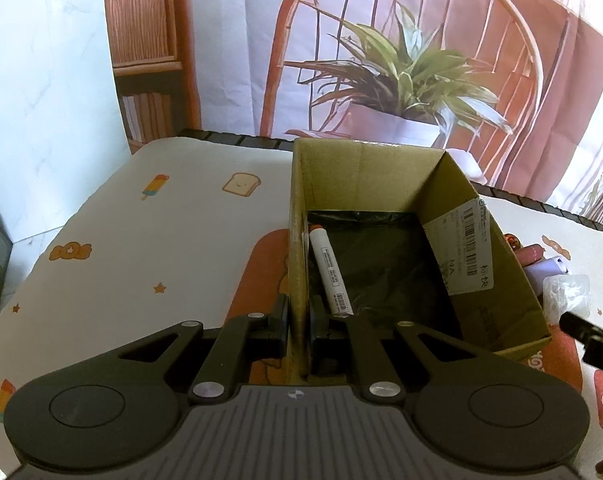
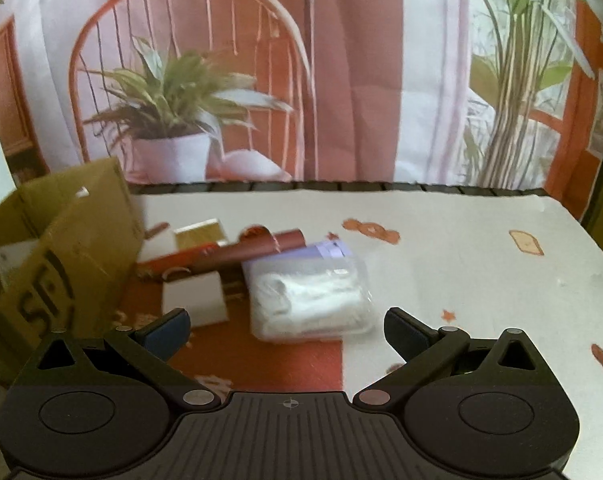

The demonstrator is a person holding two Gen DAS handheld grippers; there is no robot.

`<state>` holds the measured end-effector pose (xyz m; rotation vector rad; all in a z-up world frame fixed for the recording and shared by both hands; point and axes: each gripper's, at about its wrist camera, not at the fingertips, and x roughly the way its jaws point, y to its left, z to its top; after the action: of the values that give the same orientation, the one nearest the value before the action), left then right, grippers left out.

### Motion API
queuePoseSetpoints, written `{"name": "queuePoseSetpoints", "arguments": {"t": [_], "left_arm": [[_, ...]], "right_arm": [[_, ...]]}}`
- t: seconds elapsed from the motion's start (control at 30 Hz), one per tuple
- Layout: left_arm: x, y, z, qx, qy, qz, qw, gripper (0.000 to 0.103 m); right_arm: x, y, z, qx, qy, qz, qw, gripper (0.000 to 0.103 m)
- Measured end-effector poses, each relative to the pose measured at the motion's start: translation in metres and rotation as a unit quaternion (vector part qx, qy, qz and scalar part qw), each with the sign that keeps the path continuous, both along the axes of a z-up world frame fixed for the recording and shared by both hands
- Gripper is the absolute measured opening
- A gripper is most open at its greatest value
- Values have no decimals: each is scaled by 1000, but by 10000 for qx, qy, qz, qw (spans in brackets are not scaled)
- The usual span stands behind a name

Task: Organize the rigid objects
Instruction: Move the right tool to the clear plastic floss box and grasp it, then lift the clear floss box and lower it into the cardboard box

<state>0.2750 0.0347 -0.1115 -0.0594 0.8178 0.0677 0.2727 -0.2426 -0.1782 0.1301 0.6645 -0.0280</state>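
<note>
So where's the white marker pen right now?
In the left wrist view, the white marker lies inside the cardboard box, along its left wall, just beyond the left claw pinching that wall.

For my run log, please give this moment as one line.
left tool: shut on box wall | right tool: open, empty | marker: in box

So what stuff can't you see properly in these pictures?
- Left wrist view: the near corner of the brown cardboard box floor, hidden by the left gripper clamping its wall.
- Left wrist view: the tiny print on the white marker pen.
- Right wrist view: the clear plastic packet, too blurred to identify.
- Right wrist view: the dark red tube, partly hidden behind it.
</note>
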Motion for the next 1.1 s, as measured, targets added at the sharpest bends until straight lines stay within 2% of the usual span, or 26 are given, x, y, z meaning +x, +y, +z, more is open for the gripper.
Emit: {"name": "queuePoseSetpoints", "arguments": {"t": [0.3,0.43,0.63,1.1], "left_arm": [[-1,3,0,-51,7,23,10000,11],[-1,2,0,-44,7,20,10000,11],[-1,2,0,-17,2,8,10000,11],[-1,2,0,-20,16,8,10000,11]], "right_arm": [[13,-6,-12,-237,-231,-106,9994,99],[19,-9,-20,-221,-199,-214,9993,85],[20,-8,-24,-187,-222,-152,9995,76],[19,0,-25,-404,-234,-171,9988,75]]}}
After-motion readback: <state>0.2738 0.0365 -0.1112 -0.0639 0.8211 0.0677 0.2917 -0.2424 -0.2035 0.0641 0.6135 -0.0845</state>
